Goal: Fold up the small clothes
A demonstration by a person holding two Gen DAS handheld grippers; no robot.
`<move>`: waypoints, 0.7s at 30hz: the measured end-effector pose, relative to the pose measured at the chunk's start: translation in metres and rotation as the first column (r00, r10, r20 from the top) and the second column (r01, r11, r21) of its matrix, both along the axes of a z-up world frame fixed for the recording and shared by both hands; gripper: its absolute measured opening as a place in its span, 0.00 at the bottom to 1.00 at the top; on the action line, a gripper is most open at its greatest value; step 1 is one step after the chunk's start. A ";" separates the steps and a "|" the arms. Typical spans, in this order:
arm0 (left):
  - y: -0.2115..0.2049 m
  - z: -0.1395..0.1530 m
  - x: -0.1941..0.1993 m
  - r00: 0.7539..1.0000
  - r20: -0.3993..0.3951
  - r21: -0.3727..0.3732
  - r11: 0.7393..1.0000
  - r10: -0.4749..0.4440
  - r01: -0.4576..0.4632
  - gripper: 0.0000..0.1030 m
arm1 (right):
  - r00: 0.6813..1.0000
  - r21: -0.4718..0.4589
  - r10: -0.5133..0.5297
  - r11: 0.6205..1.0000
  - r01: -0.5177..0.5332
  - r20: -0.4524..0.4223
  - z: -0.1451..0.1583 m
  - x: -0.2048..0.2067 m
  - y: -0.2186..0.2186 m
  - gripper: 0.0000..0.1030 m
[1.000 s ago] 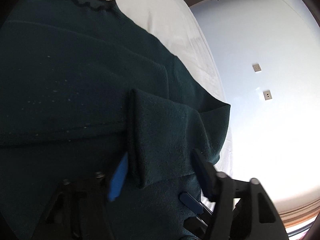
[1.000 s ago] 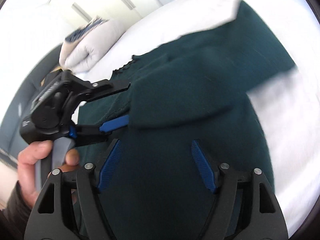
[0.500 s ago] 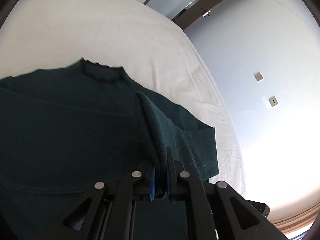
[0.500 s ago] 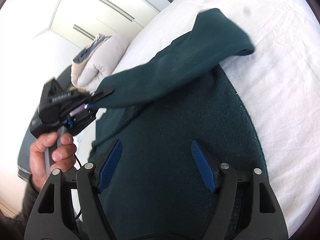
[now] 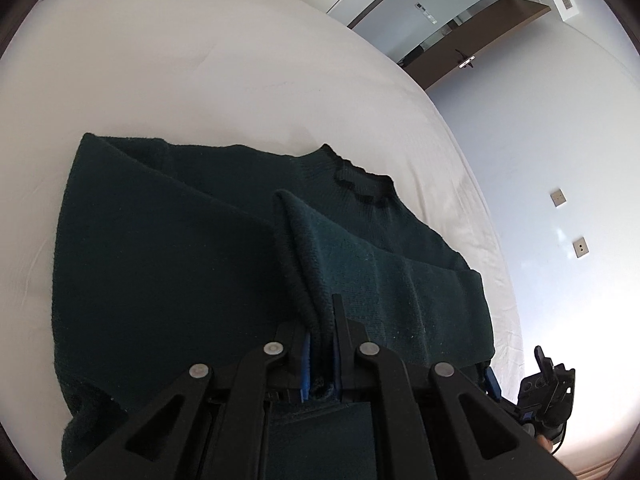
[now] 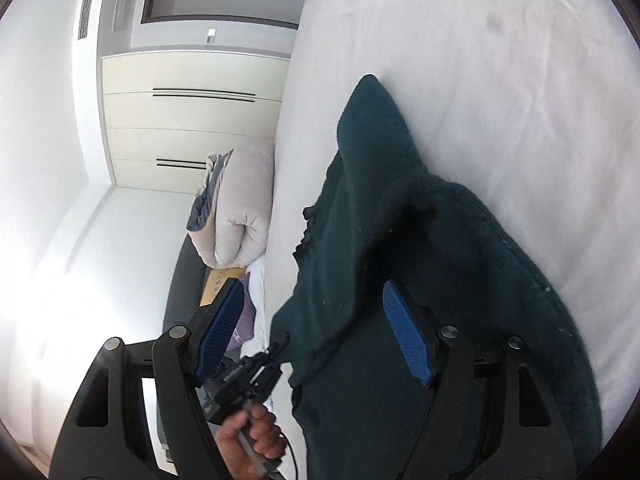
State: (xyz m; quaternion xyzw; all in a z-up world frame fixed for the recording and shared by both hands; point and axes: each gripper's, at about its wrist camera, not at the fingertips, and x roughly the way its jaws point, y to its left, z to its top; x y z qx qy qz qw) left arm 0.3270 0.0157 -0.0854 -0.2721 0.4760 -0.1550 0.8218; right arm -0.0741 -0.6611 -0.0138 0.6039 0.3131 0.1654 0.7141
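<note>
A dark green knitted sweater point(image 5: 180, 260) lies spread on the white bed point(image 5: 200, 60), with its neck at the far right of the left wrist view. My left gripper point(image 5: 320, 320) is shut on the cuff of one sleeve point(image 5: 360, 272), which rises as a fold from the body. In the right wrist view the same sleeve point(image 6: 352, 208) stretches from the left gripper point(image 6: 276, 344), held by a hand point(image 6: 248, 436), up over the sweater point(image 6: 460, 260). My right gripper point(image 6: 312, 292) hangs open above the sweater's edge, with nothing pinched between its blue pads.
A rolled pale duvet point(image 6: 240, 208) lies at the head of the bed point(image 6: 480, 60). A cream wardrobe point(image 6: 192, 120) stands behind it. A brown door point(image 5: 460, 48) and a wall with sockets point(image 5: 580, 248) lie beyond the bed's right edge.
My left gripper has shut on the sleeve cuff and drawn it back and up off the sweater. My right gripper has rolled and swung toward the bed's head side, still open.
</note>
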 end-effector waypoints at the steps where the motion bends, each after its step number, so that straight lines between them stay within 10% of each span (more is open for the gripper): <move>1: 0.003 -0.002 0.001 1.000 0.001 -0.001 1.000 0.001 -0.001 0.07 | 1.000 0.008 -0.004 1.000 0.004 -0.002 -0.001 0.008 0.000 0.69; 21: 0.033 -0.031 -0.013 0.999 -0.019 -0.049 0.998 0.037 -0.038 0.08 | 0.997 -0.013 -0.076 0.997 0.075 -0.015 -0.026 0.053 -0.019 0.65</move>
